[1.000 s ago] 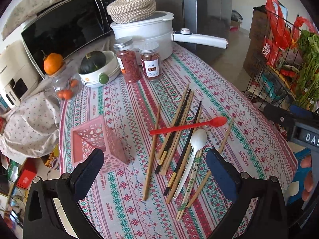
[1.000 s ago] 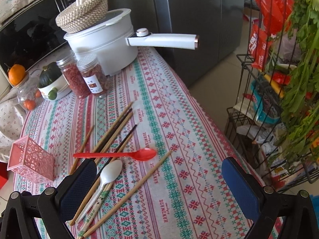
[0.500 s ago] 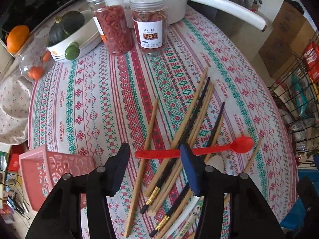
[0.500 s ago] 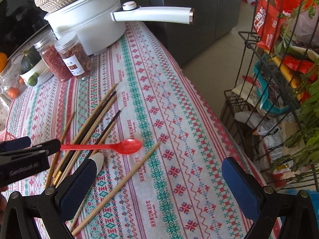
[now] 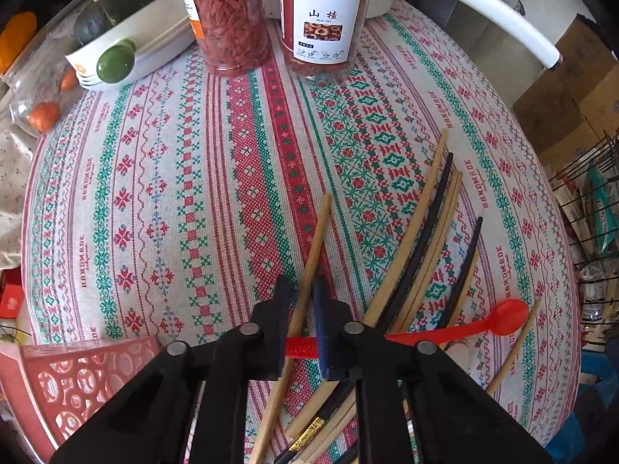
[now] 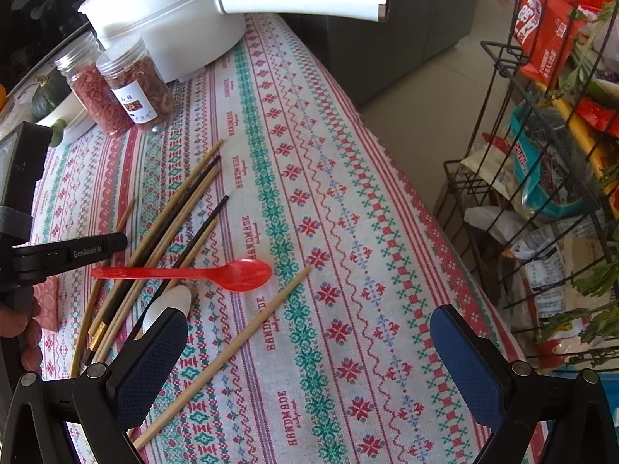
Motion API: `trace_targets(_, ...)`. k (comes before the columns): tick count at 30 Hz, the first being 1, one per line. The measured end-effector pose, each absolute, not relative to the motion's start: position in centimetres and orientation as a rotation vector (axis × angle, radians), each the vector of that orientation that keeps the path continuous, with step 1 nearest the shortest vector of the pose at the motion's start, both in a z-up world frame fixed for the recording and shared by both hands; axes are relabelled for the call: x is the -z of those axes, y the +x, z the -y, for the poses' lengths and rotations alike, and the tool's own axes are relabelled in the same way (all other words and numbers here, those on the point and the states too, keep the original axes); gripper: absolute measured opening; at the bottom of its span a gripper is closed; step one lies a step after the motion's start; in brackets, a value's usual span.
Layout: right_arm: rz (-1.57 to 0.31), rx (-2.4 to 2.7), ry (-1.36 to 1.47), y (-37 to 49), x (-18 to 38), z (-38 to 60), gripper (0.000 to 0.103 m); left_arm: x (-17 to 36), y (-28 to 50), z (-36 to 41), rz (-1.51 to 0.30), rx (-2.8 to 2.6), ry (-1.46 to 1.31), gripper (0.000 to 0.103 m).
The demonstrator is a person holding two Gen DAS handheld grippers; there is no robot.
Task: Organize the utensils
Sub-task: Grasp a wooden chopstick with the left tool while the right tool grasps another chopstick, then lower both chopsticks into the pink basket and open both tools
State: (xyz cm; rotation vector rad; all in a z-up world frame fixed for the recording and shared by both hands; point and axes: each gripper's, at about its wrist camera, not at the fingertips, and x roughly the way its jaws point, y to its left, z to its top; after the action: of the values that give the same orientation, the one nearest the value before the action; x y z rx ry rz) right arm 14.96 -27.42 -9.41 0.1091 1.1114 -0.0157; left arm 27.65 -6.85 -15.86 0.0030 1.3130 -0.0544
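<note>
So basically nothing is sorted yet; the pink perforated plastic basket (image 5: 73,379) sits at 8 o'clock in the left wrist view, lying on its side from the look of it, and I can't see a single utensil in it. Everything is loose on the surface with the red-and-green patterned cloth (image 5: 216,193): a fan of bamboo and black chopsticks (image 5: 421,239) toward 4 o'clock, a white spoon (image 6: 170,301) poking out under the pile, and one stray bamboo chopstick (image 6: 232,352) off on its own in the right wrist view.

The left tool (image 5: 300,332) is clamped shut on the handle end of the long red plastic spoon (image 6: 185,272), with a single bamboo chopstick (image 5: 309,270) running through the gap between the pads too; can't tell if that one is pinched as well. The right tool (image 6: 309,352) hangs wide open above the stray chopstick, gripping nothing.

So my read: first pickup just starting; all the chopsticks and both spoons left to go.
</note>
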Motion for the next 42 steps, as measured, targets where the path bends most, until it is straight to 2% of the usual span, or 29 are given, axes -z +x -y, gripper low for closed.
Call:
trace_targets(5,-1.216,0.007,0.147,16.1,11.6,27.9,0.103,14.6,24.2,6.1,-1.275,0.09,-0.032,0.006)
trace_targets(11,-1.333,0.021,0.22,17.2,14.8,27.8,0.102,9.2,17.8,4.5,-1.165,0.142,-0.073,0.006)
trace_targets(14,-1.364,0.037,0.233,17.5,15.8,27.6,0.096,5.9,14.7,4.1,-1.105,0.156,-0.074,0.006)
trace_targets(16,-1.387,0.044,0.248,17.5,16.6,27.5,0.087,4.1,12.6,3.6,-1.069,0.162,-0.078,0.006)
trace_targets(17,-1.401,0.042,0.254,17.5,17.1,27.3,0.087,3.6,11.7,3.4,-1.055,0.165,-0.083,0.006)
trace_targets(21,-1.371,0.047,0.137,17.1,17.2,25.2,0.072,1.8,8.6,3.1,-1.022,0.183,-0.068,0.006)
trace_targets(23,-1.353,0.048,0.073,16.8,17.3,24.0,0.061,1.4,7.7,3.1,-1.013,0.197,-0.061,0.006)
trace_targets(27,-1.327,0.045,0.03,16.4,17.2,22.7,0.031,1.3,7.6,2.2,-1.001,0.207,-0.081,0.006)
trace_targets(29,-1.317,0.039,0.026,16.3,17.3,22.4,0.023,1.2,7.8,1.5,-0.98,0.202,-0.099,0.006)
trace_targets(31,-1.312,0.029,0.032,16.6,17.2,22.3,0.01,0.9,8.0,0.6,-0.947,0.202,-0.134,0.006)
trace_targets(36,-1.301,-0.009,0.145,18.2,16.9,23.3,0.006,0.5,7.6,-1.3,-0.828,0.184,-0.165,0.006)
trace_targets(38,-1.287,-0.025,0.185,18.6,16.3,24.0,0.006,0.6,7.9,-1.9,-0.842,0.172,-0.18,0.006)
trace_targets(42,-1.206,-0.093,0.232,18.1,13.4,23.9,0.006,-1.2,7.9,-2.8,-0.789,0.192,-0.199,0.006)
